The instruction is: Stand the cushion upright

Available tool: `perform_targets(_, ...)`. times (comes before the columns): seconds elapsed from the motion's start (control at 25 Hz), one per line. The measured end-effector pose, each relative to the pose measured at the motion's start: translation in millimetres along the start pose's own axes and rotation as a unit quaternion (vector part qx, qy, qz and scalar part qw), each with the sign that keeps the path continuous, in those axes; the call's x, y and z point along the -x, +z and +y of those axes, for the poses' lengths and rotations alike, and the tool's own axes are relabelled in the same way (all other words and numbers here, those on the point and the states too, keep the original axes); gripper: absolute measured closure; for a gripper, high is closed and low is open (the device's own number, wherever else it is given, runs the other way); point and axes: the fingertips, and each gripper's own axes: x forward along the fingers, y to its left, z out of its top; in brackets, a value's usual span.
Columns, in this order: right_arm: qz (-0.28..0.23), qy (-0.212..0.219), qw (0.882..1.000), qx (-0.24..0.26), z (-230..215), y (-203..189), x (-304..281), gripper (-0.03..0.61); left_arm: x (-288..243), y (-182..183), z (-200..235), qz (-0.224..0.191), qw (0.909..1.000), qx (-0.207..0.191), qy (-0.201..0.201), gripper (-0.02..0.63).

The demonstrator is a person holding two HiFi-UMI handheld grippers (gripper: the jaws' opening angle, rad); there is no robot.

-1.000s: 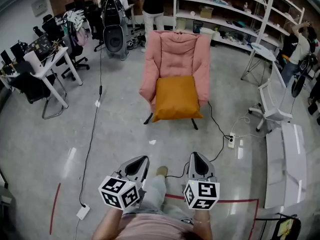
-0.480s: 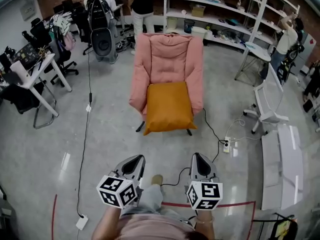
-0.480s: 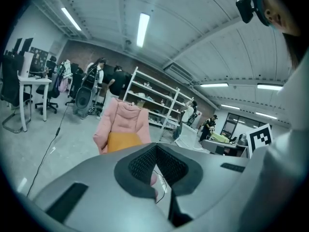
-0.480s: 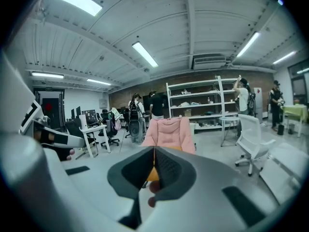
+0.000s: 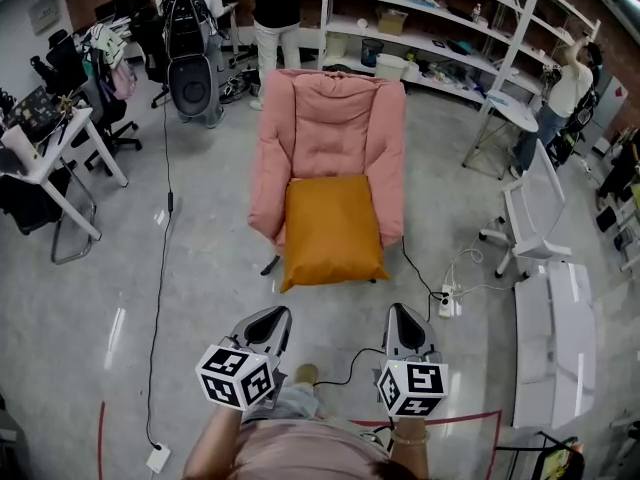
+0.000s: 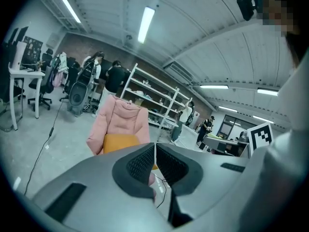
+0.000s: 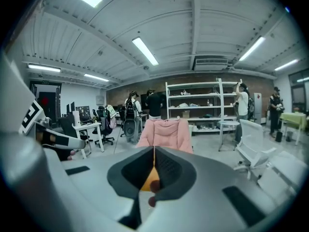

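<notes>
An orange cushion (image 5: 331, 230) lies flat on the seat of a pink armchair (image 5: 338, 123), its front edge hanging over the seat. In the left gripper view the orange cushion (image 6: 119, 142) peeks above the jaws, below the pink armchair (image 6: 123, 122). My left gripper (image 5: 270, 321) and right gripper (image 5: 402, 321) are both shut and empty, held side by side well short of the chair's front. The pink armchair (image 7: 165, 133) stands straight ahead in the right gripper view, with a sliver of orange cushion (image 7: 147, 181) seen between the jaws.
A black cable (image 5: 420, 278) runs from the chair to a power strip (image 5: 446, 300) on the grey floor. A white chair (image 5: 530, 218) stands to the right, desks and office chairs (image 5: 45, 158) to the left, shelving (image 5: 460, 28) and people behind. Red tape (image 5: 470, 418) marks the floor.
The armchair and cushion have come closer and lower in the head view as I walk toward them. Both grippers stay shut and keep the same pose in front of me.
</notes>
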Motion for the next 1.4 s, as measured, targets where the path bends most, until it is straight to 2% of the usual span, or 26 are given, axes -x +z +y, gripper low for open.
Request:
perform_targets(0.32, -0.006, -0.022, 1.0, 0.017, -2, 18, -42, 0.56, -36, 17, 31, 0.005, 0.9998, 0.002, -0.021, 0.616)
perform_targets(0.72, 0.009, -0.048, 0.999, 0.01, -25, 1, -55, 0.56, -58, 12, 57, 0.017, 0.9997, 0.007, -0.013, 0.606)
perform_targets(1.24, 0.031, -0.028, 0.999, 0.023, -57, -5, -111, 0.555, -99, 10, 79, 0.019, 0.9996, 0.011, 0.02, 0.581)
perform_targets(1.4, 0.057, -0.018, 0.998, 0.036, -71, -13, -128, 0.505, -117, 8, 84, 0.022, 0.9991, 0.018, 0.03, 0.571)
